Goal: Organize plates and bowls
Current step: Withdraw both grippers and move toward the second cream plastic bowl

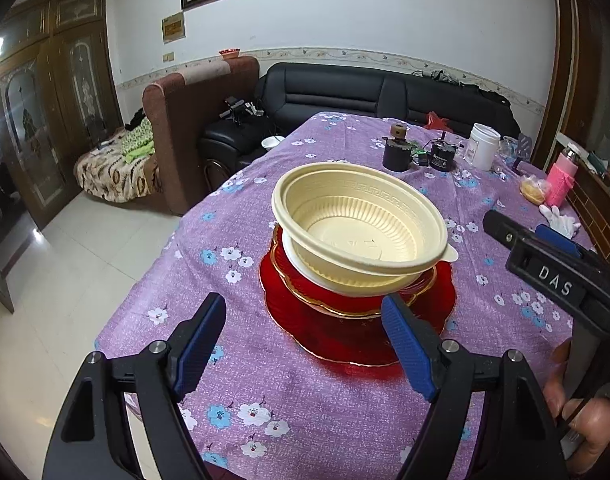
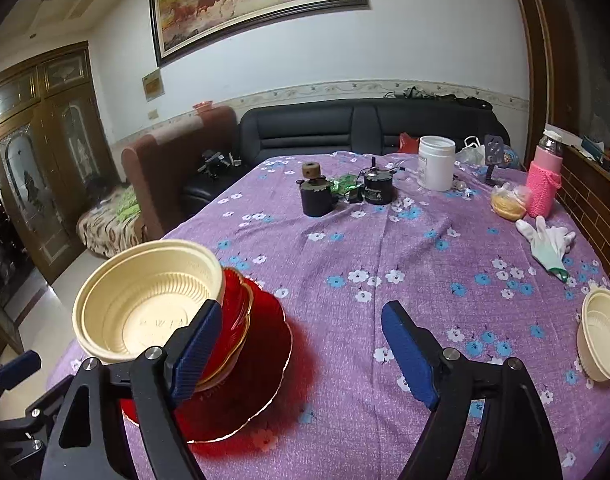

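Purple flowered cloth covers the bench (image 2: pixel 385 264), noted first as the largest item. Near its left edge a stack is seen: a wide red plate (image 1: pixel 345 340) at the bottom, a smaller gold-rimmed red plate (image 1: pixel 421 284) on it, then a white bowl (image 1: pixel 305 268), with a cream bowl (image 1: pixel 357 216) nested on top and tilted. A second cream bowl (image 2: pixel 601 332) is observed well apart, at the right side of the bench. The left gripper (image 1: pixel 305 348) is held before the stack, fingers spread wide, nothing between them. The right gripper (image 2: pixel 301 348) is likewise spread and empty (its left finger overlaps the stack in view; contact cannot be told). Risk judged: the tilted top bowl could be knocked off or the stack pushed toward the near bench edge if a finger clips a rim on approach.
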`<action>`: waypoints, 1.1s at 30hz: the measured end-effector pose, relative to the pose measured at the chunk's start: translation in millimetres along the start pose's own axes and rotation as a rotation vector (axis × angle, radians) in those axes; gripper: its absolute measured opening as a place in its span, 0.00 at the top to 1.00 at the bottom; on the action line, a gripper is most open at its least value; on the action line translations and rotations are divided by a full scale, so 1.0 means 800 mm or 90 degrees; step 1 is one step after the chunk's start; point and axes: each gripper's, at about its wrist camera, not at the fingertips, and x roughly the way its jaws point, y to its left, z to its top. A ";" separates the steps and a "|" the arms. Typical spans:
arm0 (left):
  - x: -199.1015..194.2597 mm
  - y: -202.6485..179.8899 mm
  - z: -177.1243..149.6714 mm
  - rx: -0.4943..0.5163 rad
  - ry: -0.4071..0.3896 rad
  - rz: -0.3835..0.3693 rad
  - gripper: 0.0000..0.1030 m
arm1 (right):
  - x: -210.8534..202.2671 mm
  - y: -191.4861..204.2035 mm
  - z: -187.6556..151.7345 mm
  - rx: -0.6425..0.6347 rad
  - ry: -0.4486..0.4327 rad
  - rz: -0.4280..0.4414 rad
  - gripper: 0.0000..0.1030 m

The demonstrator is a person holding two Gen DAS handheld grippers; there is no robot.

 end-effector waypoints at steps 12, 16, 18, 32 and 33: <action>0.004 -0.032 0.000 0.038 0.001 0.009 0.22 | 0.006 -0.029 -0.022 0.021 0.023 -0.003 0.16; 0.006 -0.047 0.000 0.055 0.002 0.007 0.22 | 0.006 -0.045 -0.027 0.032 0.029 -0.006 0.16; 0.006 -0.054 -0.002 0.063 0.003 0.007 0.22 | 0.006 -0.051 -0.030 0.038 0.032 -0.007 0.16; 0.010 -0.115 -0.009 0.133 0.010 -0.006 0.22 | -0.008 -0.119 -0.052 0.090 0.031 -0.035 0.16; 0.010 -0.120 -0.010 0.139 0.010 -0.008 0.22 | -0.012 -0.125 -0.053 0.096 0.025 -0.040 0.16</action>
